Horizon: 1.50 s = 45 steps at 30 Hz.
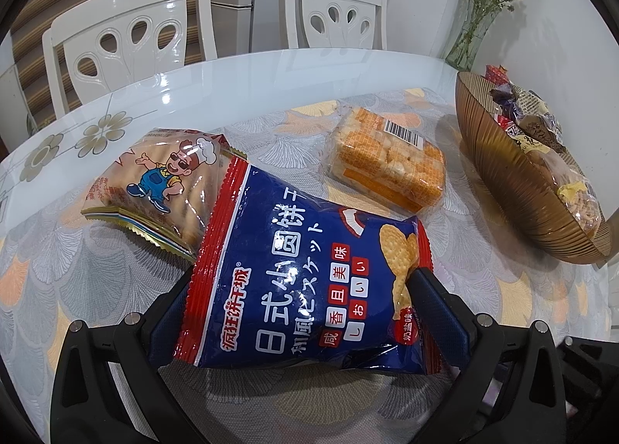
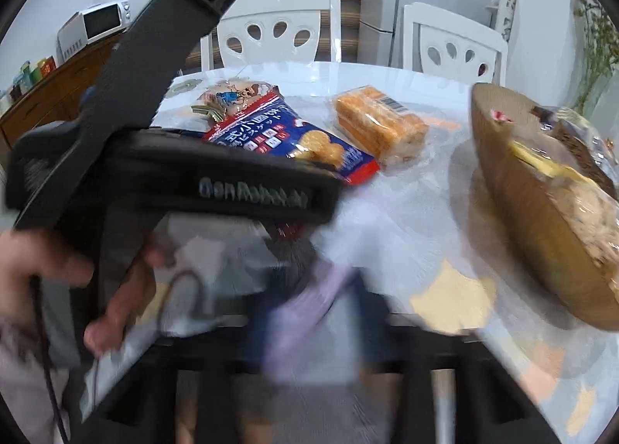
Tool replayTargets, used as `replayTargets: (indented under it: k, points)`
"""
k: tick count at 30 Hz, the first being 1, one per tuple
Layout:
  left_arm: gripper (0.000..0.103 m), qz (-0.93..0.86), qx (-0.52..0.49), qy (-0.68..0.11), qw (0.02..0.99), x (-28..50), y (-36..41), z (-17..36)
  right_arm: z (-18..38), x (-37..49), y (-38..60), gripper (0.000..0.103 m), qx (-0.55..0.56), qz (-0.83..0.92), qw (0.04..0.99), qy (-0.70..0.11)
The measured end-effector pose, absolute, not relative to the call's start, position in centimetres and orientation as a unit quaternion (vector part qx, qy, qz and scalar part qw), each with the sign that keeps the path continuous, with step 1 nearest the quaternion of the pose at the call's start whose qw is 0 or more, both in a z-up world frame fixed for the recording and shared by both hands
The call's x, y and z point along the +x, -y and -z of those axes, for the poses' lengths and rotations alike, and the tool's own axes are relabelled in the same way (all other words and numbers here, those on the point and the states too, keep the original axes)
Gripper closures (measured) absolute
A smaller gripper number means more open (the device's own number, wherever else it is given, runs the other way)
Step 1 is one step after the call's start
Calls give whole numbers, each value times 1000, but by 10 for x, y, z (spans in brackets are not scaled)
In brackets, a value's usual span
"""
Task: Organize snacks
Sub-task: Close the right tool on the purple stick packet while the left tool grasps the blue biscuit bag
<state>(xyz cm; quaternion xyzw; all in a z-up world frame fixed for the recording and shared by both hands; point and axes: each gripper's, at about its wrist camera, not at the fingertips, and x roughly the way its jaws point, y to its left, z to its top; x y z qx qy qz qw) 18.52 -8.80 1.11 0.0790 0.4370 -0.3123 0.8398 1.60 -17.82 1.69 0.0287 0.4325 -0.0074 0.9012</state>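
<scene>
1. Left gripper: closed on blue biscuit bag, near centre of table.
2. Right gripper: blurred, jaws closed, nothing discernible between them.
3. Amber ribbed bowl, far right: assorted wrapped snacks inside.
4. Cartoon-chef cracker pack left; orange wafer pack beyond, loose.

home dining room | white chairs | fridge | microwave | vase
</scene>
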Motion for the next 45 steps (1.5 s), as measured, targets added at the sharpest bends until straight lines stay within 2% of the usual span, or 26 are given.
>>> replayTargets:
  k: [2, 10, 12, 14, 16, 18, 20, 22, 25, 45]
  points:
    - [0, 312, 79, -437, 840, 185, 88, -11, -18, 4, 193, 85, 55, -7, 897, -438]
    - [0, 310, 81, -436, 841, 185, 88, -11, -14, -22, 236, 84, 75, -47, 903, -421]
    - [0, 309, 83, -436, 841, 185, 88, -11, -14, -21, 236, 71, 84, -68, 902, -418]
    - [0, 308, 83, -436, 841, 185, 88, -11, -14, -18, 227, 28, 83, -121, 896, -418]
    - [0, 308, 83, -436, 841, 185, 88, -11, -13, -14, 212, 22, 32, -106, 897, -428]
    - [0, 309, 83, -436, 842, 185, 88, -11, -11, -13, 189, 22, -39, -68, 897, -435]
    - [0, 309, 82, -436, 841, 185, 88, -10, -12, -15, 182, 9, -67, -35, 901, -427]
    - [0, 308, 83, -436, 842, 185, 88, -10, -10, -10, 191, 1, -41, -29, 897, -440]
    - [0, 307, 85, -435, 842, 186, 88, -10, -8, -6, 206, 0, 4, -38, 894, -447]
    - [0, 301, 85, -435, 844, 182, 89, -10, -5, 2, 203, 0, -8, -23, 893, -449]
